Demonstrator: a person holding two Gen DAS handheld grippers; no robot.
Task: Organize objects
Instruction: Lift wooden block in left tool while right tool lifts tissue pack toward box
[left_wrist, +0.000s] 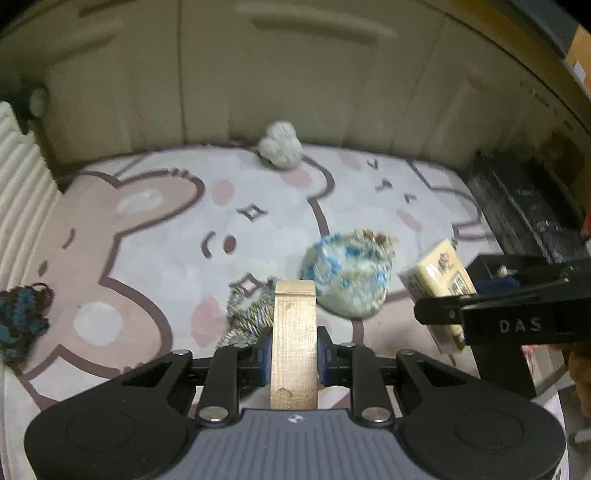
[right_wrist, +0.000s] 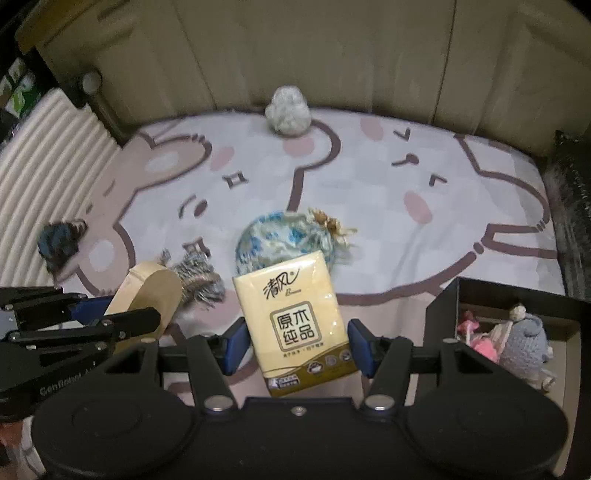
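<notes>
Tissue pack (right_wrist: 295, 325) upright, lengthwise forward, seemingly.

The tissue pack (right_wrist: 295, 325) reads "清风" and "原木纯品"; the right claw (left_wrist: 439, 314) arm reads "DAS".

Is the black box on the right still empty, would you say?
No, the black box already holds a grey knitted toy and pink items.

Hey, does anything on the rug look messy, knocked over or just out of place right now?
Several yarn pieces lie scattered on the rug, not in the black box: a blue-and-white ball mid-rug, a frayed bundle beside it, a dark tuft at the left edge, a white ball by the wall.
</notes>
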